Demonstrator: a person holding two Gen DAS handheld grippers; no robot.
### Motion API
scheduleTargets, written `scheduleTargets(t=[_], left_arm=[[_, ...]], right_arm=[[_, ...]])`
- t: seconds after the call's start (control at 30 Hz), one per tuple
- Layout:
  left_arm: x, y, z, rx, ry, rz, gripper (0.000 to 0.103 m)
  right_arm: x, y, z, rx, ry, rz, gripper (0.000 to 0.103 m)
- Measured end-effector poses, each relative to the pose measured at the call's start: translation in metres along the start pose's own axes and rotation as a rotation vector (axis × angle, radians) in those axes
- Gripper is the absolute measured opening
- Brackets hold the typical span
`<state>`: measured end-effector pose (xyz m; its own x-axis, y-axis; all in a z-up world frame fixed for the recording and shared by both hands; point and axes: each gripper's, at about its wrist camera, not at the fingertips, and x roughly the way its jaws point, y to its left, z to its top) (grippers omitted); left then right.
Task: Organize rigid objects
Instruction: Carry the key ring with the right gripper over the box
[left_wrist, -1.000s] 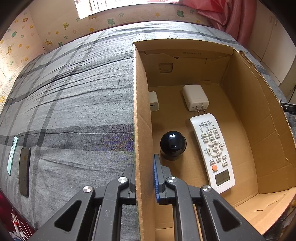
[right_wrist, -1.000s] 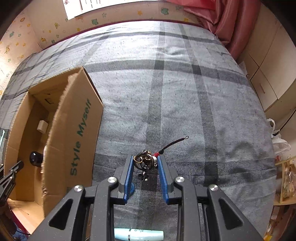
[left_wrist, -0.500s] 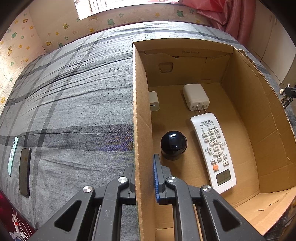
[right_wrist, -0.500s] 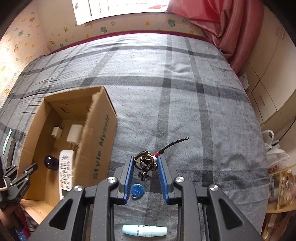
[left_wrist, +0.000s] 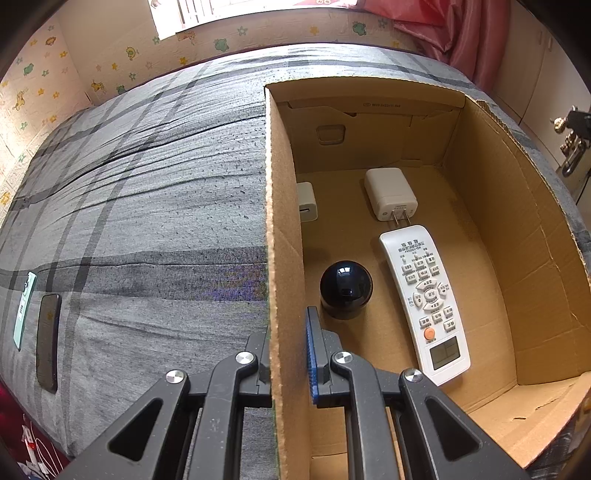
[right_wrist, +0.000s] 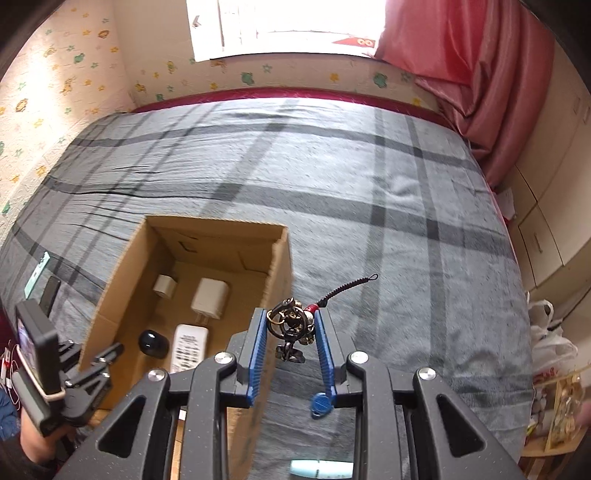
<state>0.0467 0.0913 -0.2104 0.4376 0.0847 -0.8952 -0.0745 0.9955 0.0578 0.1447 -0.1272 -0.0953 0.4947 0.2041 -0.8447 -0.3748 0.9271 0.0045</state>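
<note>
Left tongs (left_wrist: 287, 354) clamp the box wall (left_wrist: 282, 258); right tongs (right_wrist: 290, 334) grip the keyring (right_wrist: 291, 328) above bare bedspread (right_wrist: 388, 221)

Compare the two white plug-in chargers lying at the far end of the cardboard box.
The larger white charger lies flat with its two metal prongs toward the white remote control; the smaller white charger lies against the box's left wall, showing a port. Both are white, boxy and unheld.

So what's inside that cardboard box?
The box holds a white remote, a black dome and two white chargers. Its near-left corner is hidden behind the wall.
</note>
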Motion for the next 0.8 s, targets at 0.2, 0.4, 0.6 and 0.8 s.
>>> scheduleTargets(t=[0.2,0.4,0.6,0.8], left_arm=[[0.000,0.001,0.000,-0.003,0.000,-0.003,0.012],[0.000,0.001,0.000,-0.003,0.000,-0.004,0.012],[0.000,0.001,0.000,-0.002,0.000,-0.003,0.012],[0.000,0.001,0.000,-0.001,-0.001,-0.002,0.012]], right_arm=[[0.000,0.028,0.008,-0.048,-0.005,0.023,0.027],[0.012,0.053,0.012,-0.087,0.010,0.041,0.027],[0.034,0.070,0.011,-0.100,0.043,0.047,0.027],[0.061,0.083,0.006,-0.106,0.089,0.044,0.027]])
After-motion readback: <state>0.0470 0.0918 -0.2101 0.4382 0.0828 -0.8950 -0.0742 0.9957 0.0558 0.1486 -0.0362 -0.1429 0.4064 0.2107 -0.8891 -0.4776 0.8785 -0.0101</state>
